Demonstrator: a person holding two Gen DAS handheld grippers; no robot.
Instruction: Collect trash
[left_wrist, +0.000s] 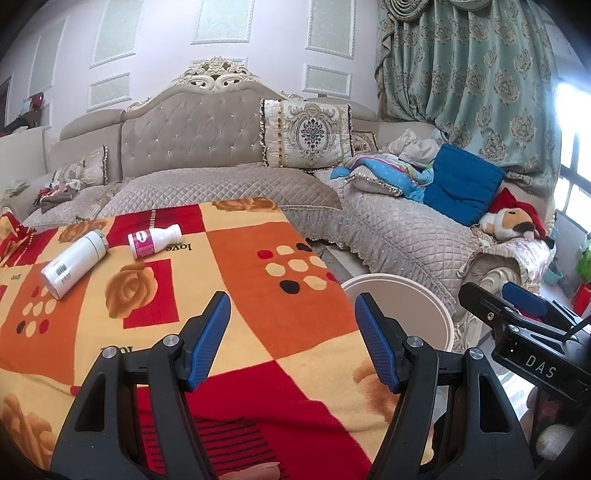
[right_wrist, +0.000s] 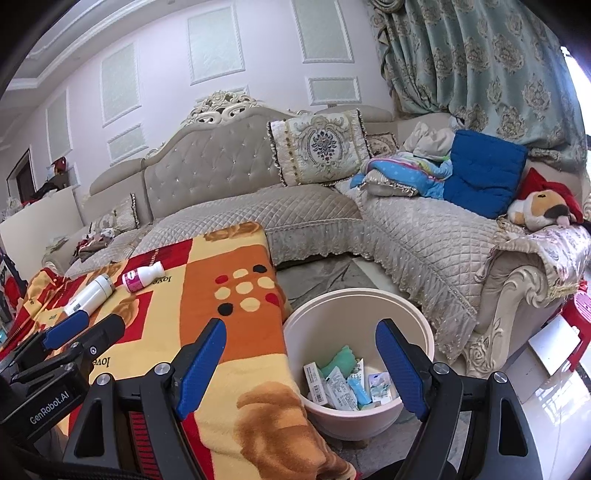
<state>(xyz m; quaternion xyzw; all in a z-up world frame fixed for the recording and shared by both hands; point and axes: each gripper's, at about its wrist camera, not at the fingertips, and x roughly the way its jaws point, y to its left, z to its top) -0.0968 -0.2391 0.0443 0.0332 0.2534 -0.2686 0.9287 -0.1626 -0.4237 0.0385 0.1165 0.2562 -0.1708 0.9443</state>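
1. The blanket-covered table (left_wrist: 258, 266), patterned in red, orange and yellow with roses and dots, is the work surface. It reaches from the grippers to the grey quilted corner sofa (left_wrist: 229, 181) behind. Its soft, loose pile may let a lying bottle roll or sink, so any approach should come down gently.

2. The cream trash bin (right_wrist: 413, 314) stands on the floor just beside the table's right edge. It already holds small cartons and wrappers (right_wrist: 343, 384), so there is room left and the drop is short.

3. The left gripper (left_wrist: 291, 332) hovers over the blanket with its jaws wide and nothing between them. The right gripper (right_wrist: 301, 365) hangs near the bin's rim, likewise spread and empty; it looks best placed for dropping, the left for fetching.

4. The white bottle (left_wrist: 74, 264) lies on its side at the table's far left, its cap end toward the sofa. I would judge it the next pick: close across the middle of its body, fingers square to its long axis, so it cannot swivel.

5. The small pink-labelled bottle (left_wrist: 153, 240) lies just beside it, near but seemingly not touching. Approach the white one from the near side to avoid nudging this one off toward the sofa.
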